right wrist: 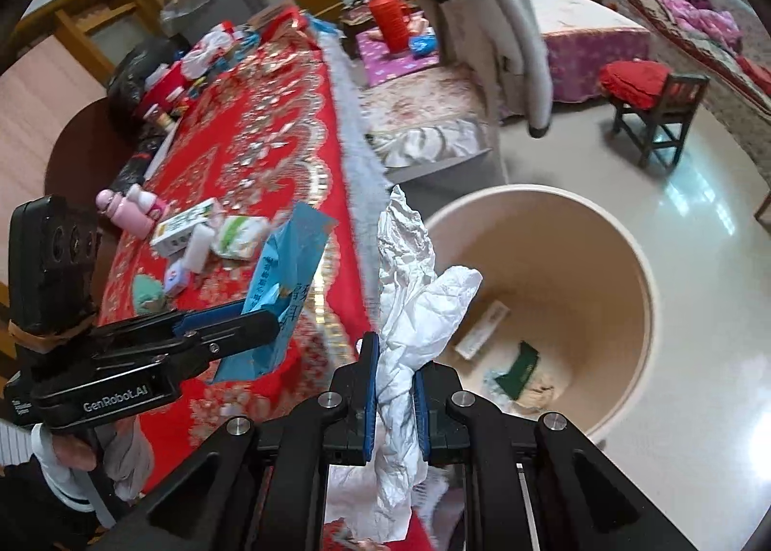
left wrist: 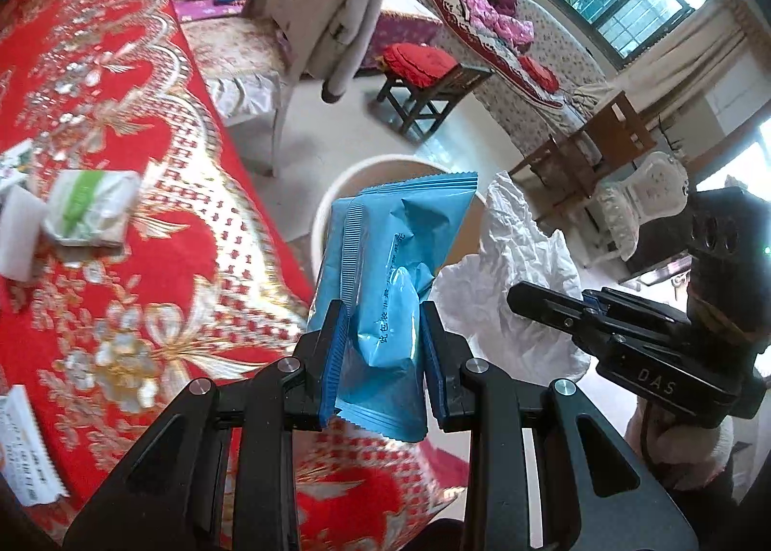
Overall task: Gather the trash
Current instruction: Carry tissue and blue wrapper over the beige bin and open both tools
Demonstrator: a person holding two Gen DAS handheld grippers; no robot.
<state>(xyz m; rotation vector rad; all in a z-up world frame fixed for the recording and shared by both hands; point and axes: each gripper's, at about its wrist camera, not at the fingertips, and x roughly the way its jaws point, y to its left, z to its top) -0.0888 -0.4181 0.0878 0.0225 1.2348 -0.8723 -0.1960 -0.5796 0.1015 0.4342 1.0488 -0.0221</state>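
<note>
My left gripper [left wrist: 383, 334] is shut on a blue plastic wrapper [left wrist: 395, 262], which stands up between its blue pads at the edge of the red table. My right gripper [right wrist: 394, 358] is shut on a crumpled white tissue [right wrist: 409, 295]. A round beige bin [right wrist: 554, 290] stands on the floor beside the table, just beyond both grippers, with scraps of packaging at its bottom. In the left wrist view the bin [left wrist: 332, 208] shows behind the wrapper, the tissue [left wrist: 511, 257] is to the right, and the right gripper [left wrist: 544, 302] holds it. The right wrist view shows the left gripper [right wrist: 250, 322] with the wrapper [right wrist: 284, 286].
The table under a red and gold embroidered cloth [left wrist: 111, 127] holds a green-striped tissue pack [left wrist: 89, 208], small boxes [right wrist: 185, 225], a pink bottle [right wrist: 130, 208] and clutter at its far end. A chair with a grey coat [right wrist: 501, 30], a small stool [right wrist: 660, 112] and pale floor lie beyond.
</note>
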